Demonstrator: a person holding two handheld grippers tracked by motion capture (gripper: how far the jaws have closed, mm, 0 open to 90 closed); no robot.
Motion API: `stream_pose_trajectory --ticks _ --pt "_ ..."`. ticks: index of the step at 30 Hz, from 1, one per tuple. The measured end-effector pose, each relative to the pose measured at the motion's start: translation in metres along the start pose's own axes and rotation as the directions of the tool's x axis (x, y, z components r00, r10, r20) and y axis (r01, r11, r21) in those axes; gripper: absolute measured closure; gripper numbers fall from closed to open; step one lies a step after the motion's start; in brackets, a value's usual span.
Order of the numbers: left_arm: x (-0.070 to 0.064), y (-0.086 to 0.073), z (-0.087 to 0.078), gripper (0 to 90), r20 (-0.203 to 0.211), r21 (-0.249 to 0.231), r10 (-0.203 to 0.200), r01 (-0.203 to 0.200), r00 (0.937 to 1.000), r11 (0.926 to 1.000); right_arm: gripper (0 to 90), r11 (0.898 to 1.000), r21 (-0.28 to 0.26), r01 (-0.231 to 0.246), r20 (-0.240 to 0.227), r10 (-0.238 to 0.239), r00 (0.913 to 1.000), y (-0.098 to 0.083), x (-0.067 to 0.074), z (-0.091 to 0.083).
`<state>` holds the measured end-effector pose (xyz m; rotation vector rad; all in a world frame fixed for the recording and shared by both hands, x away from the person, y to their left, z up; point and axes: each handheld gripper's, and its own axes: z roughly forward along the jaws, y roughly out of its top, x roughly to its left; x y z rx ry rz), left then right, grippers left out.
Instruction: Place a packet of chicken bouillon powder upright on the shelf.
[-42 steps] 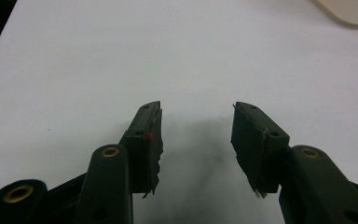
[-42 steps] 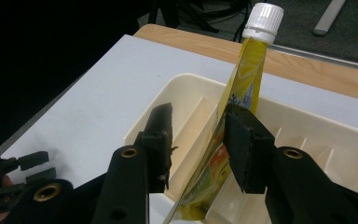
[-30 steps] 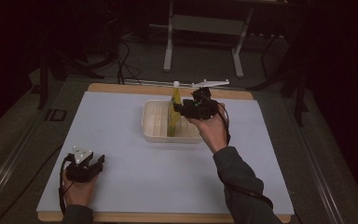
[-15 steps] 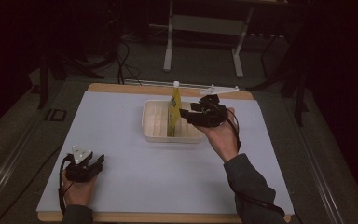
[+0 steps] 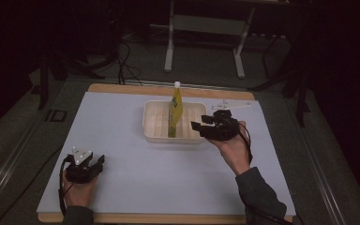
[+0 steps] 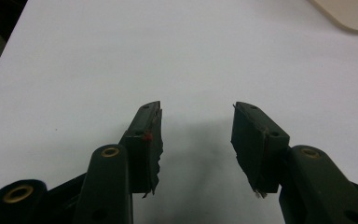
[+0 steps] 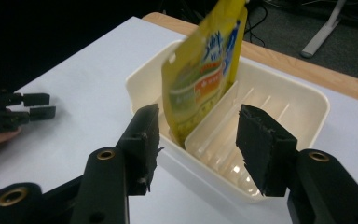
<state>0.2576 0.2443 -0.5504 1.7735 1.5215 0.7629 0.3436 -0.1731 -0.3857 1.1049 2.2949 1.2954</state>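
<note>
Since a second ago, your right gripper (image 5: 205, 127) has let go of the yellow pouch (image 5: 175, 110) and pulled back toward you and to the right, while the pouch stayed standing in the white rack (image 5: 155, 135). Going from left to right: your left gripper (image 5: 93, 165) sits low on the near left part of the white worktop (image 5: 122, 187), far from the rack. Its jaws stand apart with nothing between them, as the left gripper view (image 6: 196, 133) shows. Next comes the rack, near the far middle of the worktop. The pouch stands up tall in it, held in a slot, with its little white cap at the top. Its long way runs up and down, and its thin edge faces you. Then comes your right gripper, just beside the right end of the rack. Its jaws have just been opening, and now they are apart and hold nothing. In the right gripper view (image 7: 198, 140), the pouch (image 7: 200, 70) is straight ahead of the jaws and a bit higher, with the rack wall (image 7: 205, 179) between. Your right hand is much nearer the pouch than your left. I think the pouch is now set down, so your right hand can go away.
</note>
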Motion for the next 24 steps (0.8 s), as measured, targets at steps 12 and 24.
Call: stream_pose_trajectory --ticks 12,24 --pt "0.000 0.000 -0.001 52.7 -0.002 -0.004 -0.003 0.003 1.0000 1.0000 48.6 0.999 0.030 0.025 0.059 -0.027 0.9979 -0.045 -0.009 0.014" --pt "0.002 -0.001 0.000 52.6 -0.030 0.010 -0.010 0.011 0.9995 0.9999 48.6 0.997 0.038 -0.065 0.146 0.058 0.9876 -0.107 -0.040 0.014"
